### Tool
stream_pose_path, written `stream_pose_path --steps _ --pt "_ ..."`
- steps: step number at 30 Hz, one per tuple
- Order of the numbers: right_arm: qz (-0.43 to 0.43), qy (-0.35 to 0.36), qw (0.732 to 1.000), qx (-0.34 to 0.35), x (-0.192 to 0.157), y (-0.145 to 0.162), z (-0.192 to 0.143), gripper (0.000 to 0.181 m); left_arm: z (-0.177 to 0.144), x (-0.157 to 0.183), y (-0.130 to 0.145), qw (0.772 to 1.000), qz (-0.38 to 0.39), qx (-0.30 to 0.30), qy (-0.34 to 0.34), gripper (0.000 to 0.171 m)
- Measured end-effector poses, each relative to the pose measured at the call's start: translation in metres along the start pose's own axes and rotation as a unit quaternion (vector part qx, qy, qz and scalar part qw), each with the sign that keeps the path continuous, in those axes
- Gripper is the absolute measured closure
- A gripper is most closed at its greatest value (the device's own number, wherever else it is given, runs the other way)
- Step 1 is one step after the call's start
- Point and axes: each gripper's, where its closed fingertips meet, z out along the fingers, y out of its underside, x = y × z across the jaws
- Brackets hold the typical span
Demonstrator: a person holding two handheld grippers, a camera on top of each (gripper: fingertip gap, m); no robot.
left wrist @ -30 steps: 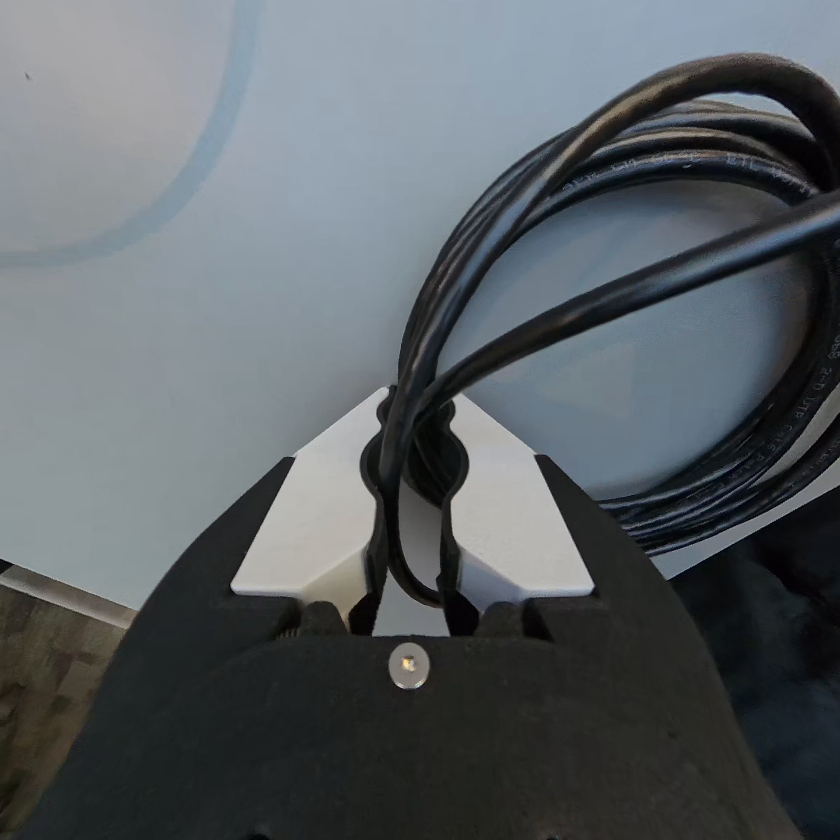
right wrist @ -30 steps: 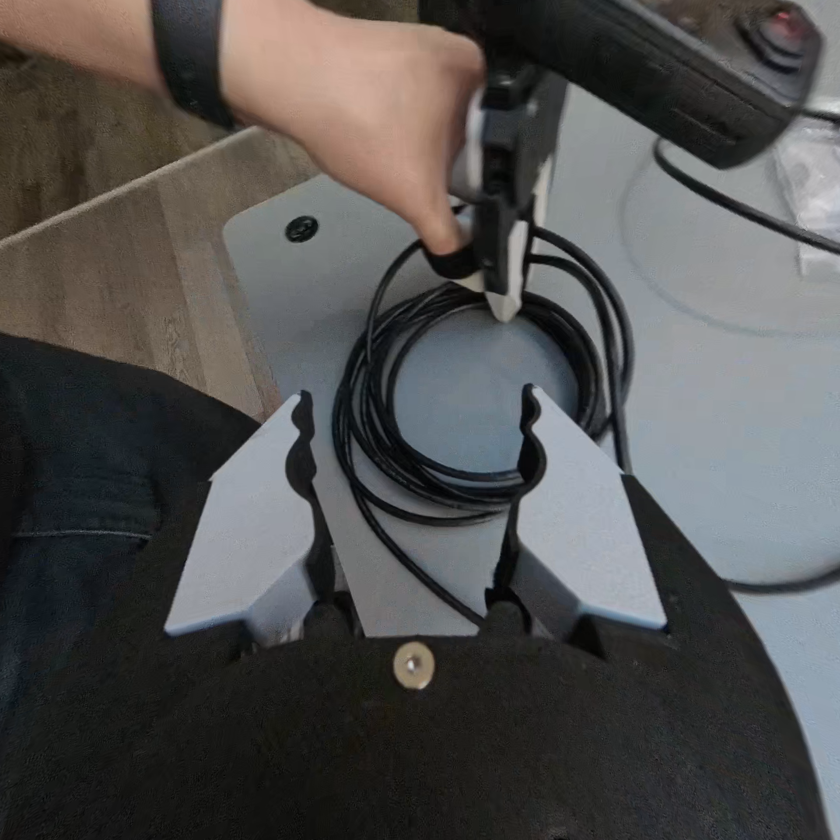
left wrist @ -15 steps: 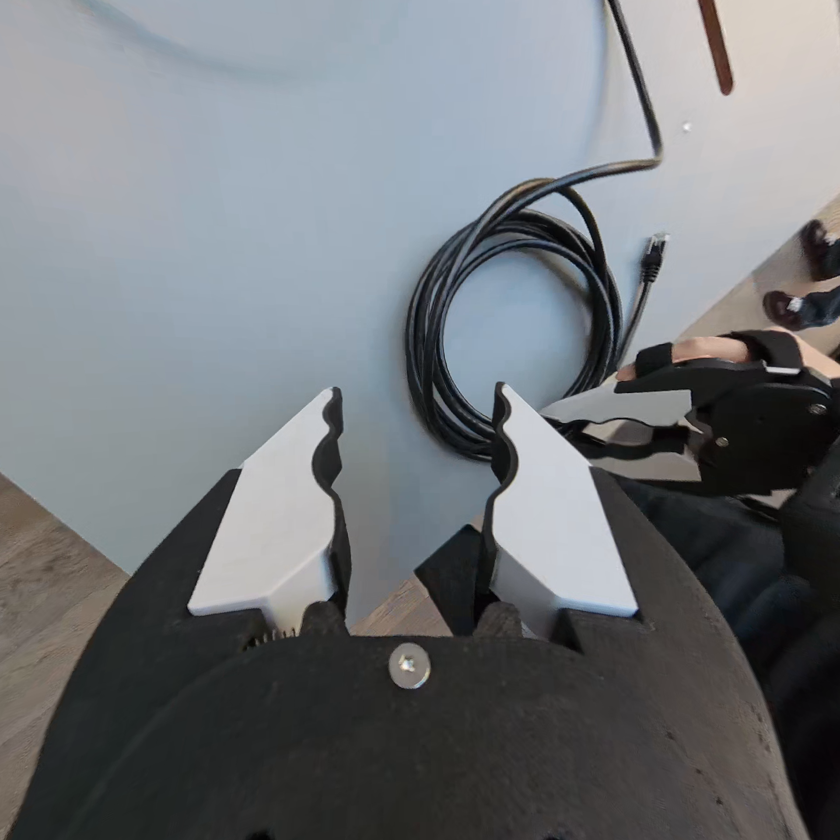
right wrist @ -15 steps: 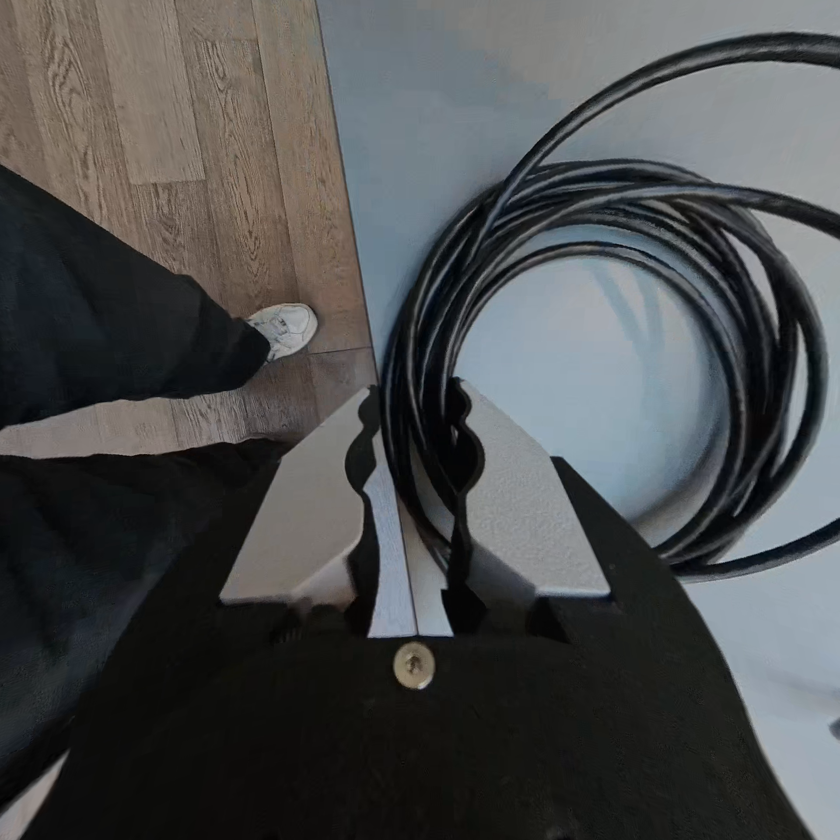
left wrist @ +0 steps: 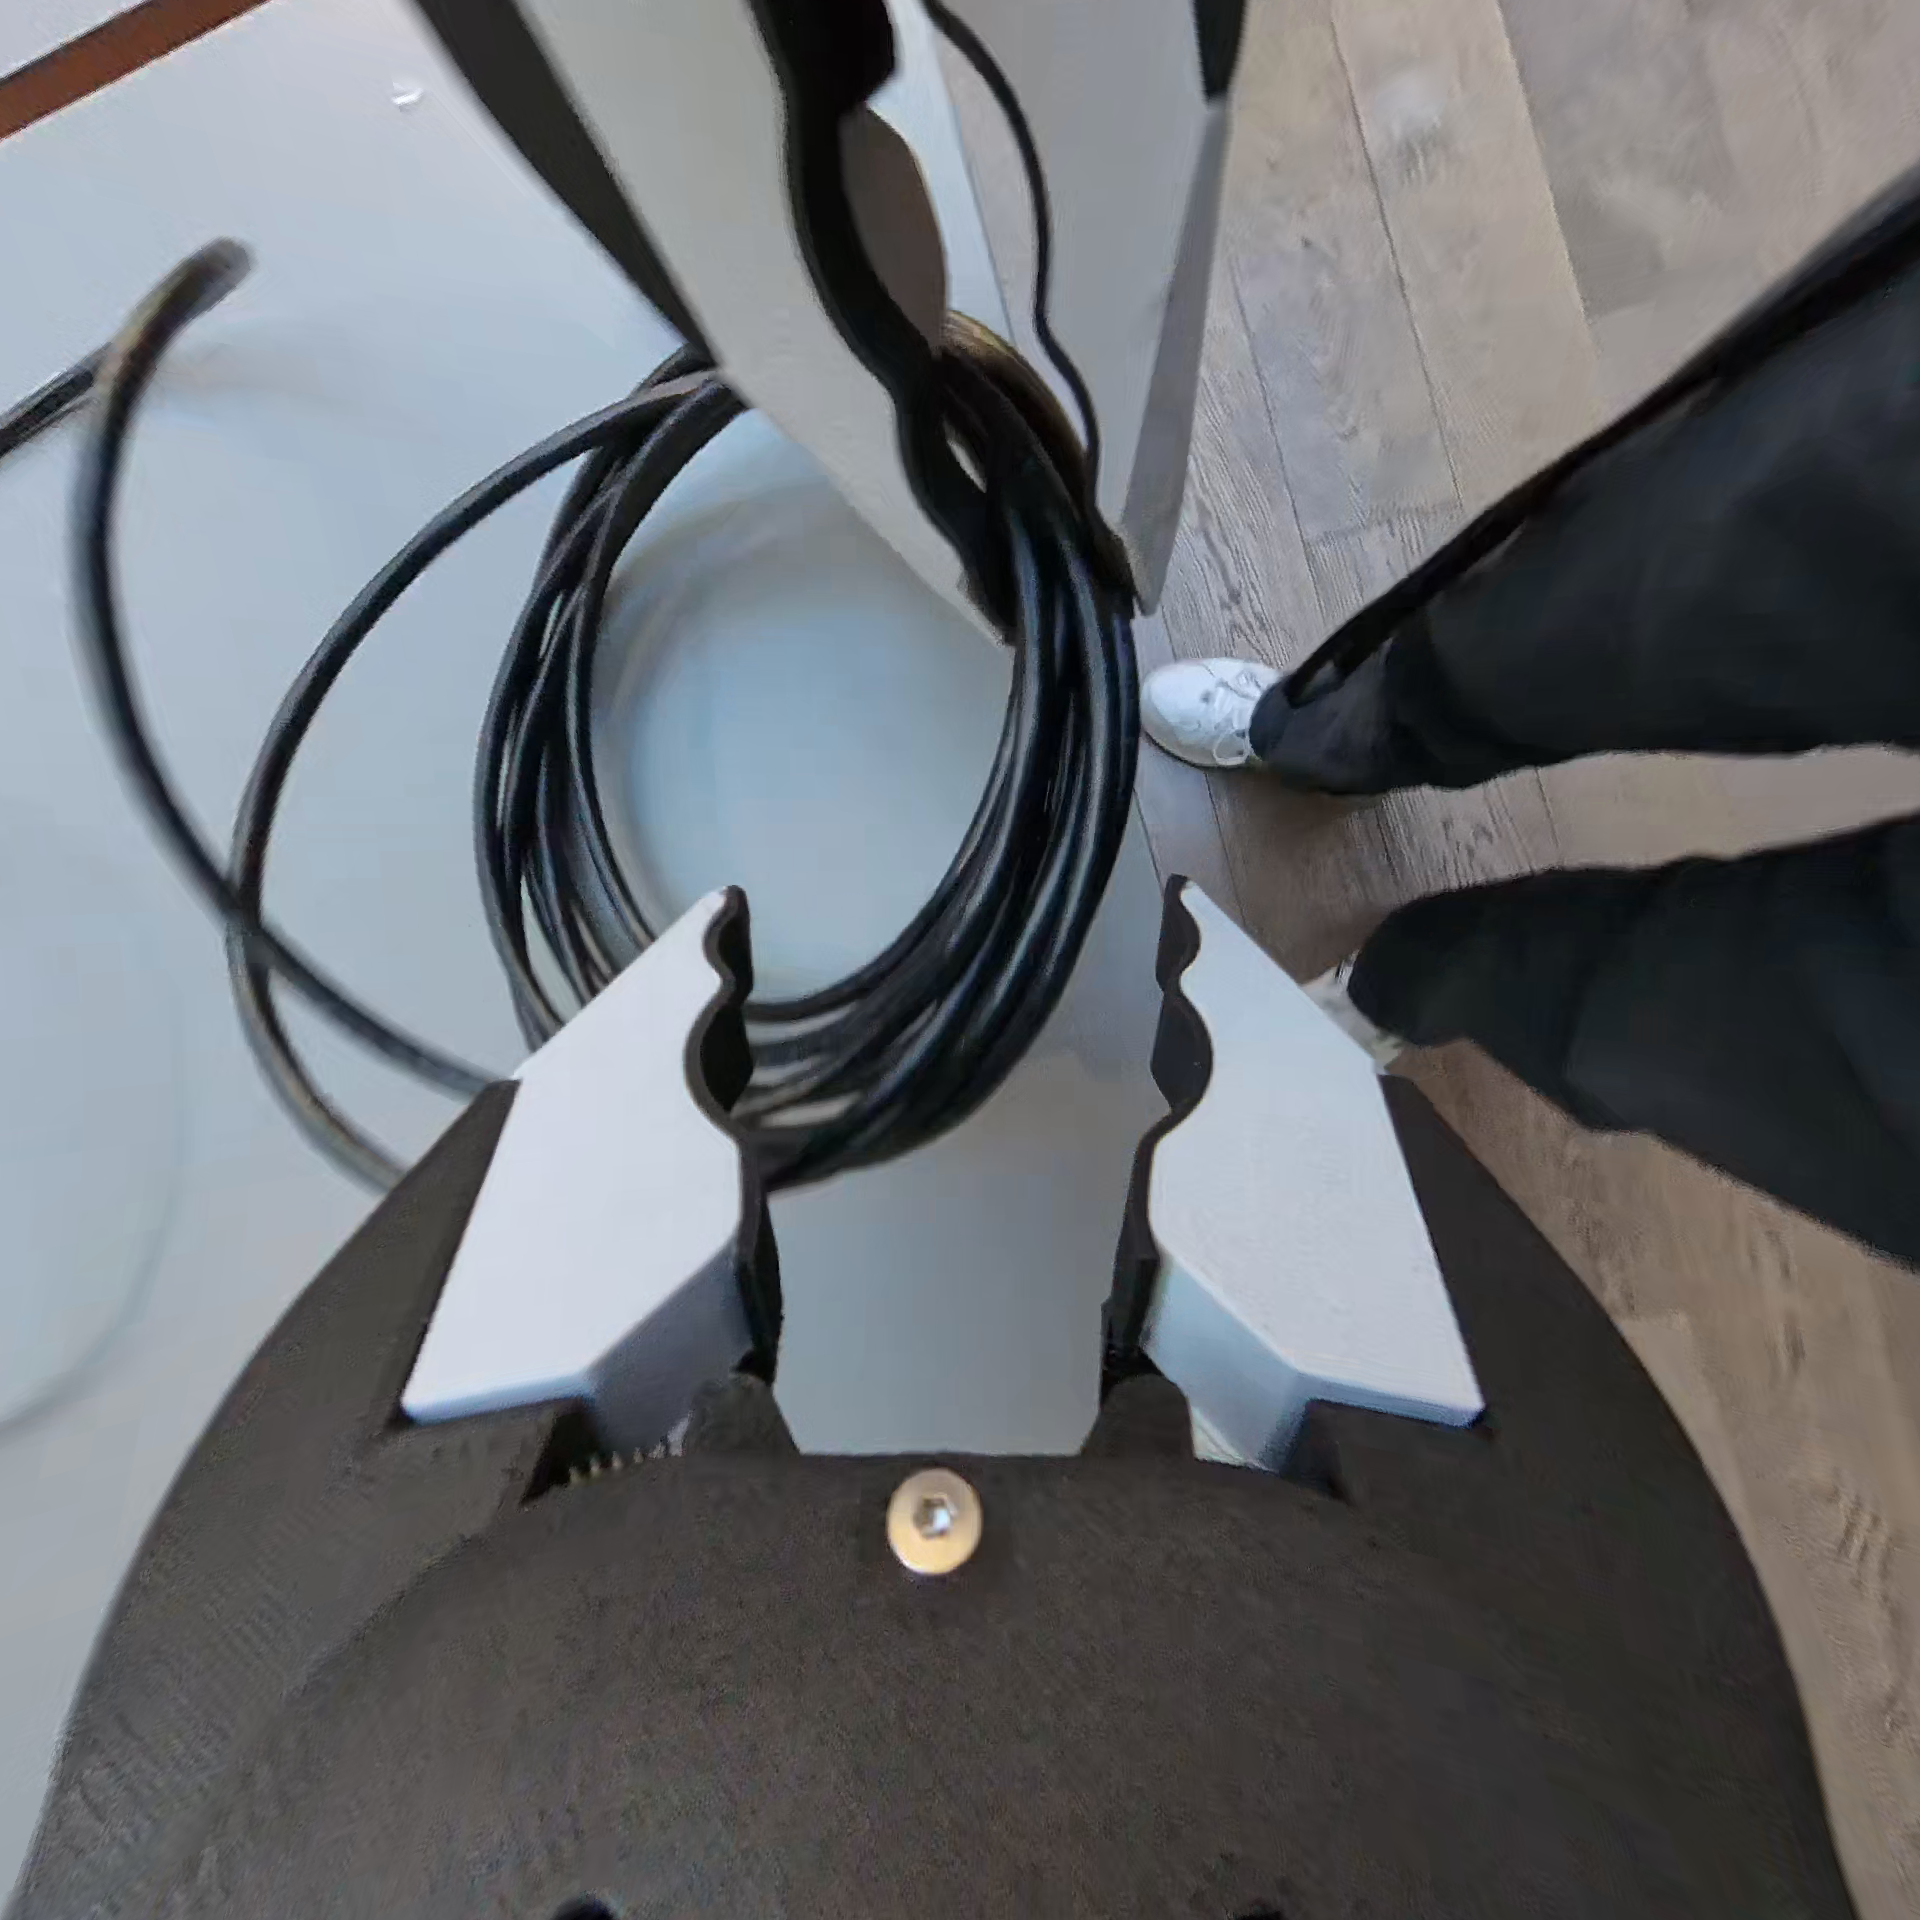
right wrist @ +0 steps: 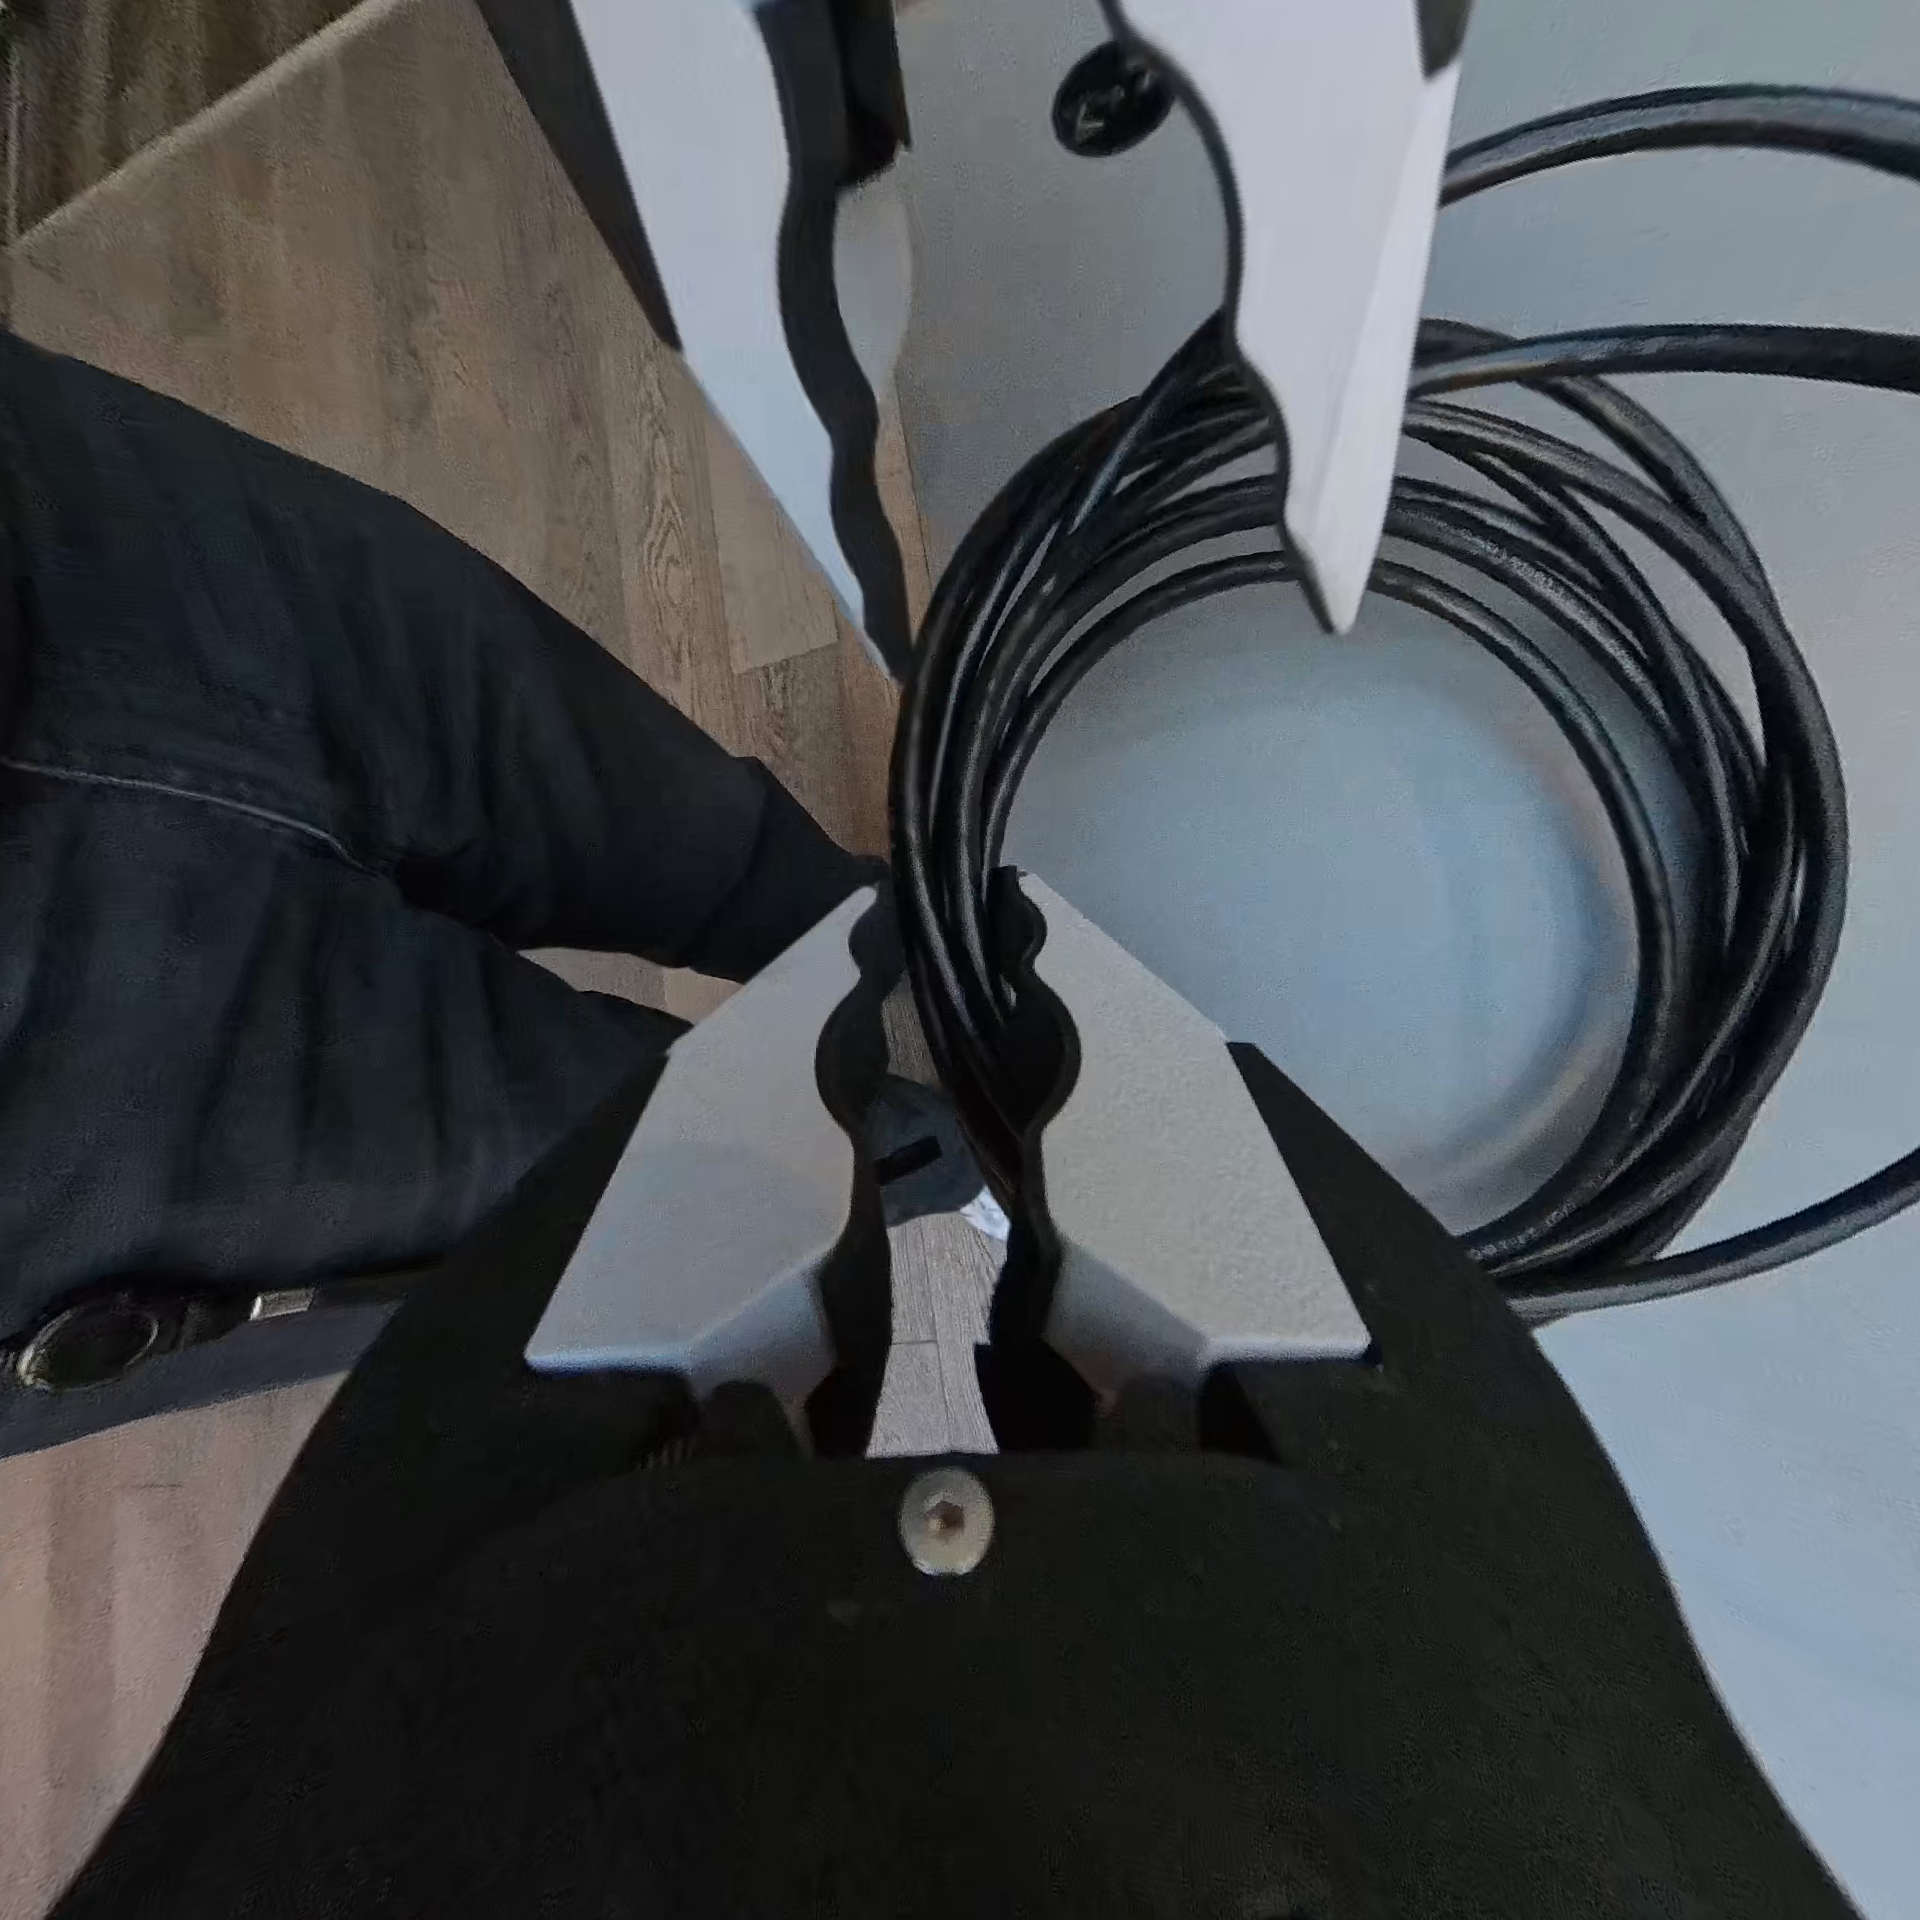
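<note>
- The right gripper [right wrist: 940, 914] has its two fingers closed tight around a bundle of strands of the black cable coil [right wrist: 1403, 540]; the strands pass between the wavy black pads near the fingertips.
- The left gripper [left wrist: 951, 904] is wide open and grips nothing. In the right wrist view its two white fingers come down from the top of the picture, one on each side of the far part of the coil: one tip is inside the ring, the other is just outside it, at the table edge.
- In the left wrist view the coil passes just in front of the left finger [left wrist: 623, 1143] of this gripper; I cannot tell if they touch.
- The coil lies on the light grey table [right wrist: 1662, 1558], close to its edge, and one loose strand [left wrist: 166, 436] curves away from the ring over the table.
- Beside the table there is a wooden floor [left wrist: 1455, 312], with the dark trouser legs [left wrist: 1662, 1039] and one white shoe [left wrist: 1205, 707] of a person.
</note>
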Motion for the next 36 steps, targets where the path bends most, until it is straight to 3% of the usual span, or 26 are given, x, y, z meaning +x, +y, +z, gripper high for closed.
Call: stream_pose_path --steps 3,4,6,8,9,11,14,17,19,22,26,30,33,36 --pt "0.035 -0.039 0.998 0.034 0.005 -0.015 -0.015 0.166 0.023 -0.01 0.002 0.995 0.096 -0.031 0.01 0.103" --pt "0.044 -0.053 0.997 0.044 0.007 -0.02 -0.02 0.166 0.027 -0.016 0.003 0.992 0.122 -0.04 -0.002 0.112" --pt "0.054 -0.064 0.995 0.059 0.013 -0.026 -0.03 0.166 0.028 -0.026 -0.002 0.987 0.156 -0.035 -0.021 0.155" --pt "0.066 -0.057 0.991 0.097 0.021 -0.032 -0.042 0.166 0.025 -0.034 -0.008 0.984 0.171 -0.028 -0.034 0.165" --pt "0.072 -0.042 0.989 0.12 0.025 -0.036 -0.049 0.161 0.022 -0.035 -0.011 0.987 0.154 -0.03 -0.023 0.165" --pt "0.055 0.029 0.986 0.155 0.035 -0.041 -0.065 0.125 0.016 -0.039 -0.017 0.994 0.107 -0.029 0.005 0.166" --pt "-0.084 0.211 0.969 0.1 0.056 -0.03 -0.079 0.104 0.006 -0.048 -0.026 0.997 0.055 -0.02 0.044 0.166" --pt "-0.192 0.327 0.923 0.058 0.081 -0.038 -0.086 0.115 -0.001 -0.057 -0.035 0.996 0.022 -0.02 0.085 0.167" --pt "-0.212 0.388 0.896 0.026 0.107 -0.04 -0.094 0.137 -0.006 -0.066 -0.044 0.994 0.002 -0.021 0.104 0.167" --pt "-0.192 0.402 0.894 0.047 0.125 -0.051 -0.114 0.159 -0.019 -0.081 -0.063 0.991 -0.041 -0.024 0.125 0.167" --pt "-0.187 0.483 0.846 0.124 0.139 -0.097 -0.19 0.164 -0.062 -0.122 -0.114 0.984 -0.124 0.032 0.122 0.167" --pt "-0.198 0.546 0.798 0.16 0.149 -0.152 -0.276 0.159 -0.119 -0.168 -0.168 0.985 -0.143 0.066 0.076 0.168" --pt "-0.205 0.56 0.787 0.157 0.153 -0.189 -0.329 0.167 -0.164 -0.205 -0.206 0.98 -0.17 0.1 0.033 0.167" --pt "-0.227 0.565 0.773 0.18 0.148 -0.241 -0.386 0.172 -0.223 -0.23 -0.251 0.961 -0.19 0.199 0.043 0.158"
